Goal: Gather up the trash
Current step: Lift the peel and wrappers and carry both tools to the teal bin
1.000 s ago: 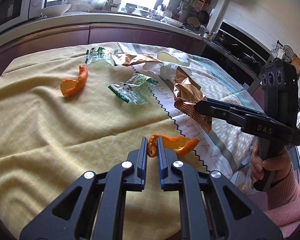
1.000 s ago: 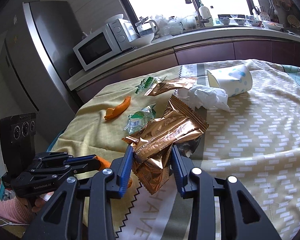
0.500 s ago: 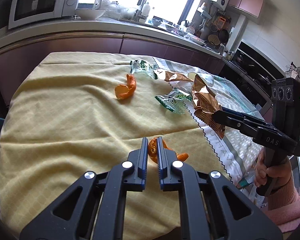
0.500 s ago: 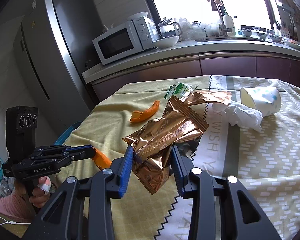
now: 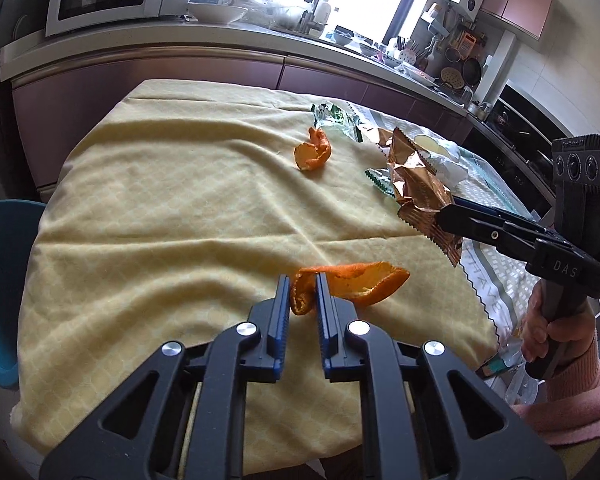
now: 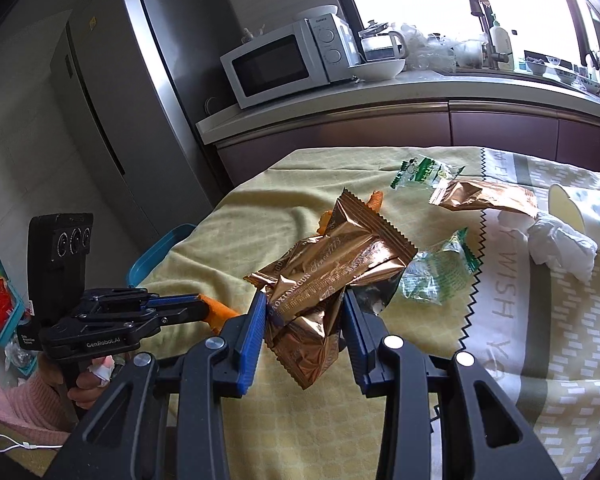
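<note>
Holding now: left hand-held gripper (image 5: 302, 294) nearly pressed together, pinching one end of an orange peel (image 5: 352, 282); right hand-held gripper (image 6: 304, 316) part spread, clamped on a crumpled gold wrapper (image 6: 328, 276). Both pieces hang clear above the table (image 5: 172, 208).
Peel handling: light, curled, slightly stiff; likely to tear or slip if pinched at a thin edge, so grip across the thick curl.
Wrapper handling: foil-like, slick, springy, almost weightless; best taken at the bunched middle, not a flat corner.
Left on table: second peel (image 5: 312, 154), green wrappers (image 6: 440, 276), another gold wrapper (image 6: 484, 196), tissue (image 6: 560, 246), tipped paper cup (image 6: 584, 212).
Tissue and cup: soft, crushable; the cup's rim looks easiest to pinch.
</note>
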`<action>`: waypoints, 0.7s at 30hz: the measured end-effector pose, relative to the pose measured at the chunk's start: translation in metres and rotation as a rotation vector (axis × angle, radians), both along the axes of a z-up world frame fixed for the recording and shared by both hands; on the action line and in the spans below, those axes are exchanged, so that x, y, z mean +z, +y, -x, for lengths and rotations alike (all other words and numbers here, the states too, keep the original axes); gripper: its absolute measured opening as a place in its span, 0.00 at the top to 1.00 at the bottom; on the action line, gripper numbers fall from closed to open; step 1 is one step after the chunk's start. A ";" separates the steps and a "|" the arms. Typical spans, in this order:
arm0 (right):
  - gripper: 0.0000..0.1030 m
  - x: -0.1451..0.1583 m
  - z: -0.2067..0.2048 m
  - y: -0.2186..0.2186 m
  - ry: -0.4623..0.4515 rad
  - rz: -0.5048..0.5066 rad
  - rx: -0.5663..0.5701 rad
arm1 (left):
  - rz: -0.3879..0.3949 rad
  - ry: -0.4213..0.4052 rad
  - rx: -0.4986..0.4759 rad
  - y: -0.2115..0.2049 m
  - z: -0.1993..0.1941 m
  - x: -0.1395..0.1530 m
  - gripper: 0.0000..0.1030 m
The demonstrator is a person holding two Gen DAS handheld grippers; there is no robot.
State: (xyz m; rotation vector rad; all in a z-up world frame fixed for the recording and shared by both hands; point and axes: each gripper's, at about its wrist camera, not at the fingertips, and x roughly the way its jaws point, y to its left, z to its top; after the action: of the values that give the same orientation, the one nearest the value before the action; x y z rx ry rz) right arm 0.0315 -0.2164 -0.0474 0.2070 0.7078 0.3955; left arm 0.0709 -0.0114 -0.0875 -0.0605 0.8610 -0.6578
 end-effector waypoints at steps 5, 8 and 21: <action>0.65 -0.003 -0.006 0.009 0.012 -0.002 0.018 | 0.018 0.022 0.006 0.004 -0.003 -0.006 0.88; 0.65 -0.003 -0.007 0.015 0.012 0.002 0.030 | 0.017 0.001 0.016 0.006 -0.001 -0.004 0.90; 0.65 0.009 -0.019 0.046 -0.016 0.020 0.107 | 0.048 -0.050 0.095 0.044 0.012 0.018 0.92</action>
State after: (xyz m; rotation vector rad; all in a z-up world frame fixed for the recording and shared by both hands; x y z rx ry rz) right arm 0.0506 -0.1702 -0.0385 0.1471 0.7082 0.4914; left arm 0.0592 0.0327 -0.0698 -0.1269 0.7899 -0.5890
